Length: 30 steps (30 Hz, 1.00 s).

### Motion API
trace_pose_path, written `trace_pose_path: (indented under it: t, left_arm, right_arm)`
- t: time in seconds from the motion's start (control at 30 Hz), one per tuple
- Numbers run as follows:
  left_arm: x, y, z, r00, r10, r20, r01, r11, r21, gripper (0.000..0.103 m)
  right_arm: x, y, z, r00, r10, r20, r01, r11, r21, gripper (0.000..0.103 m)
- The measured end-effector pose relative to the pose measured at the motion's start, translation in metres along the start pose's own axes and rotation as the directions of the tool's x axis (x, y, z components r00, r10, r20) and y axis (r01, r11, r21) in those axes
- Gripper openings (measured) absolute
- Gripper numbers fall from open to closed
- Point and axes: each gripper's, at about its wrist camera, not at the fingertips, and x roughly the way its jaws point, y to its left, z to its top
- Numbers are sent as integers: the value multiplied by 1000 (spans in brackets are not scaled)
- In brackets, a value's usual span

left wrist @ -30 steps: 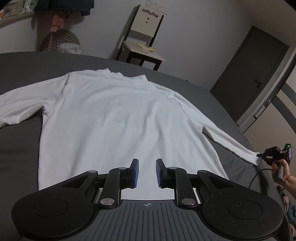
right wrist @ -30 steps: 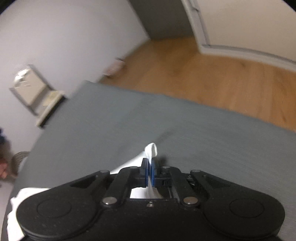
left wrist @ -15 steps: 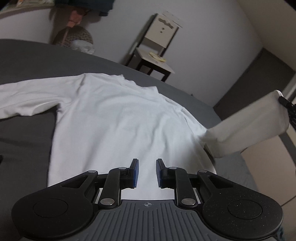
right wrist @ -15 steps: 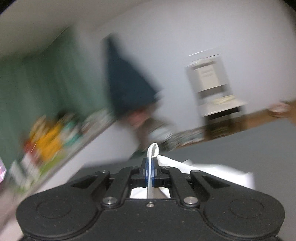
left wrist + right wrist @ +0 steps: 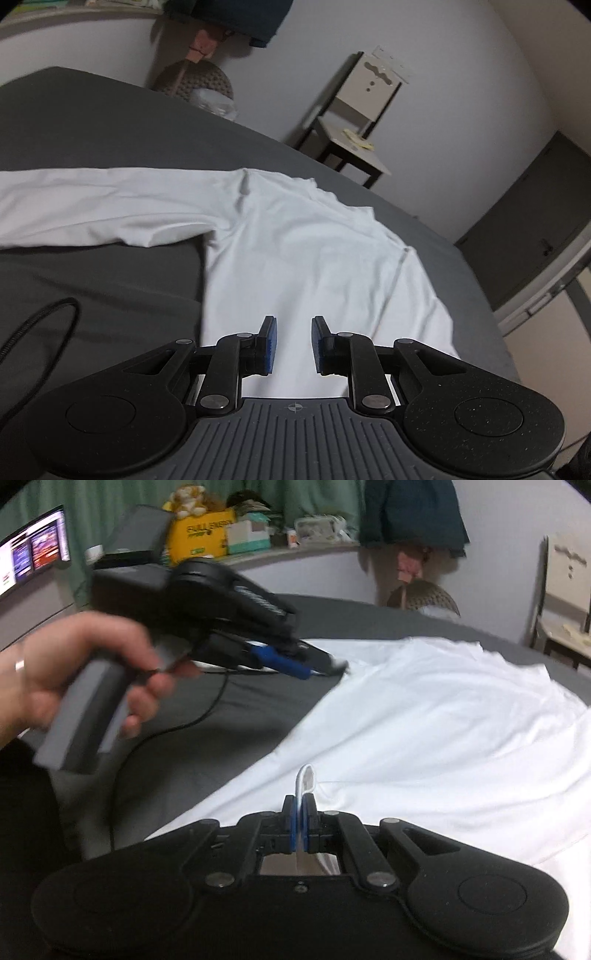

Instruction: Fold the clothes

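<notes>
From my left gripper [image 5: 292,345] I see the jaws spread with nothing between the blue pads [image 5: 270,347], hovering over the lower part of the white shirt [image 5: 303,266], which lies flat on the grey bed [image 5: 92,122]. The shirt's hem is hidden behind the gripper body, so I cannot tell where the cloth ends below me. One sleeve [image 5: 92,210] runs off the left edge of the frame, its cuff cut off from view. On the right side of the shirt the cloth looks doubled over along a seam, but I cannot make out the layers clearly. A black cable [image 5: 37,325] loops on the bed at the left and leaves the frame. A chair [image 5: 354,122] stands by the wall beyond the bed. From my right gripper [image 5: 300,821] the jaws are pressed together on a thin strip of white cloth [image 5: 304,779] that sticks up in a small loop above the pads; what part of the shirt it is I cannot say for sure, since the rest drops behind the gripper body. In this view the left gripper appears side-on and blurred, held in a hand [image 5: 74,672] at the left, its tips near the shirt's edge; the blur keeps me from seeing whether they touch the cloth. The shelf [image 5: 258,550] behind is cluttered and hard to read.
</notes>
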Motion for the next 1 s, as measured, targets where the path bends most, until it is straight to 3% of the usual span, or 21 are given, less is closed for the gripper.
trace_pose_path:
  t: [0.1, 0.17, 0.43, 0.47, 0.53, 0.57, 0.6, 0.7, 0.83, 0.93, 1.0]
  left_arm:
    - [3, 0, 1, 999, -40, -3, 40, 999, 3, 19]
    - [3, -1, 2, 999, -49, 4, 49, 999, 17, 19]
    - [6, 2, 1, 998, -57, -27, 58, 998, 19, 19]
    - [6, 2, 1, 998, -58, -31, 59, 998, 20, 19]
    - [9, -2, 0, 997, -66, -48, 68, 997, 41, 19]
    - [9, -3, -1, 996, -68, -53, 71, 996, 50, 19]
    - [10, -5, -1, 996, -70, -57, 73, 996, 59, 19]
    - [10, -7, -3, 994, -70, -81, 77, 994, 81, 19]
    - [13, -15, -9, 985, -53, -167, 81, 983, 167, 19]
    - [17, -24, -17, 972, -37, -233, 97, 964, 248, 19]
    - [19, -29, -22, 961, -35, -275, 117, 951, 286, 19]
  right_arm:
    - [-10, 13, 6, 997, 21, 69, -20, 1000, -15, 4]
    - [-8, 23, 8, 997, 45, 63, -43, 998, -35, 4]
    - [38, 25, -2, 995, 45, -94, -47, 999, -20, 6]
    - [41, 25, -4, 994, 47, -102, -49, 999, -19, 10]
    - [46, 26, -6, 991, 67, -118, -68, 998, -4, 32]
    - [47, 26, -6, 989, 82, -119, -82, 997, 10, 50]
    - [47, 24, -8, 988, 101, -116, -99, 995, 25, 59]
    - [27, 20, -12, 984, 165, -72, -160, 985, 65, 62]
    - [4, -5, 1, 995, 101, -16, -97, 982, 159, 73]
    - [8, -37, -2, 996, 14, -90, 11, 965, 262, 69]
    - [15, -59, -6, 987, 8, -160, 48, 937, 346, 52]
